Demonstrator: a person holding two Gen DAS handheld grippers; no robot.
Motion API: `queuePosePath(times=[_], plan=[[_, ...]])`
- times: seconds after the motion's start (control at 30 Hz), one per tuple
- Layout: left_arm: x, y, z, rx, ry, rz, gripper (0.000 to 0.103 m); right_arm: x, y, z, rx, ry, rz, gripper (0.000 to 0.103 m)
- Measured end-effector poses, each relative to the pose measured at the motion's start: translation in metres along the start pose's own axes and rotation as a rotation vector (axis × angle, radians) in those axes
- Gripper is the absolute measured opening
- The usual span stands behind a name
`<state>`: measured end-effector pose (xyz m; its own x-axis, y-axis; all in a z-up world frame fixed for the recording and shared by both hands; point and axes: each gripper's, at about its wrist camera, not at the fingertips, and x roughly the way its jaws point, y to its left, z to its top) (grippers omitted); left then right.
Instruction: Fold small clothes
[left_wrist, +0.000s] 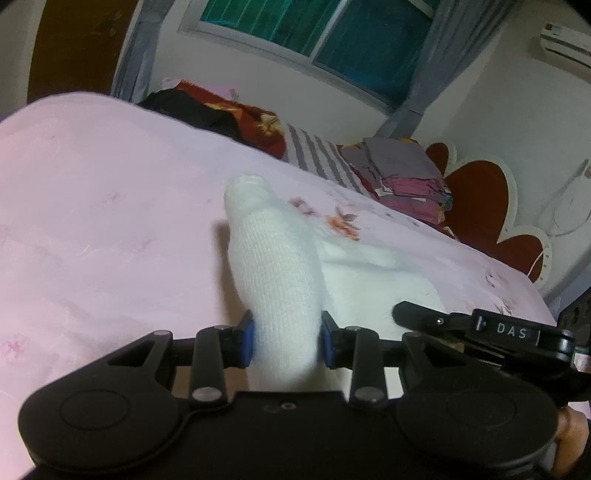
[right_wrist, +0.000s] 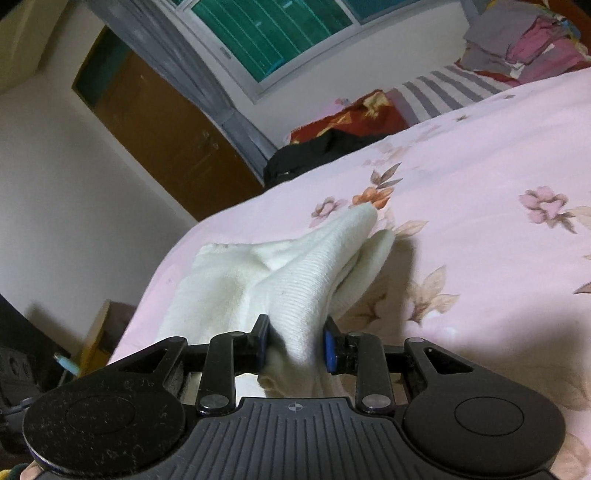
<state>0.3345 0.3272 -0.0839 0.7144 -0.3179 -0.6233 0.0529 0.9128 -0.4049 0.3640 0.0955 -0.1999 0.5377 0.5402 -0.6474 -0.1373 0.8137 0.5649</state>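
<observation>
White knit socks (left_wrist: 280, 280), light, soft and limp, are sagging between the two holds just above the pink floral bedsheet (left_wrist: 110, 206). The ribbed knit looks unlikely to slip; edges near cuff and toe are probably the best holds. The left gripper (left_wrist: 287, 341) is clamping one bunched end, the right gripper (right_wrist: 295, 345) the other. Both are pointing forward and downward toward the bedsheet, side by side.

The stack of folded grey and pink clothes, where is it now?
The stack of folded grey and pink clothes lies at the far edge of the pink floral bed sheet, beside the grey-striped cloth, below the window.
</observation>
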Motion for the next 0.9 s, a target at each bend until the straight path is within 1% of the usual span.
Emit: queuePosePath(times=[0.1,0.2,0.3,0.37,0.5,0.6,0.67,0.73,0.8,0.87,0.9], plan=[[0.01,0.014,-0.005,-0.008,0.019,0.005,0.034,0.017,-0.001,-0.003,-0.022,0.011,-0.014,0.029],[0.022,0.019,-0.009,-0.001,0.036,0.017,0.039,0.029,-0.01,-0.01,-0.018,0.023,-0.035,0.029],[0.024,0.025,-0.013,-0.007,0.039,0.011,0.047,0.038,-0.026,-0.014,0.006,0.046,-0.055,0.029],[0.026,0.028,-0.014,0.0,0.039,0.013,0.054,0.037,-0.034,-0.018,0.025,0.047,-0.059,0.029],[0.021,0.026,-0.01,0.007,0.051,0.036,0.061,0.036,-0.044,-0.016,0.052,0.057,-0.058,0.03],[0.009,0.022,-0.005,0.004,0.023,0.055,0.06,0.031,-0.036,-0.01,0.054,0.058,-0.076,0.032],[0.0,0.017,-0.002,0.021,-0.02,0.059,0.059,0.023,-0.033,-0.005,0.055,0.039,-0.084,0.032],[-0.006,0.012,0.003,0.041,-0.065,0.066,0.056,0.018,-0.028,0.001,0.024,0.011,-0.105,0.032],[-0.005,0.008,0.008,0.053,-0.089,0.059,0.052,0.014,-0.022,0.007,-0.005,-0.025,-0.116,0.031],[0.003,0.002,0.014,0.068,-0.093,0.049,0.047,0.015,-0.014,0.013,-0.046,-0.049,-0.132,0.031],[0.009,-0.001,0.016,0.074,-0.095,0.046,0.046,0.018,-0.008,0.015,-0.074,-0.057,-0.145,0.031]])
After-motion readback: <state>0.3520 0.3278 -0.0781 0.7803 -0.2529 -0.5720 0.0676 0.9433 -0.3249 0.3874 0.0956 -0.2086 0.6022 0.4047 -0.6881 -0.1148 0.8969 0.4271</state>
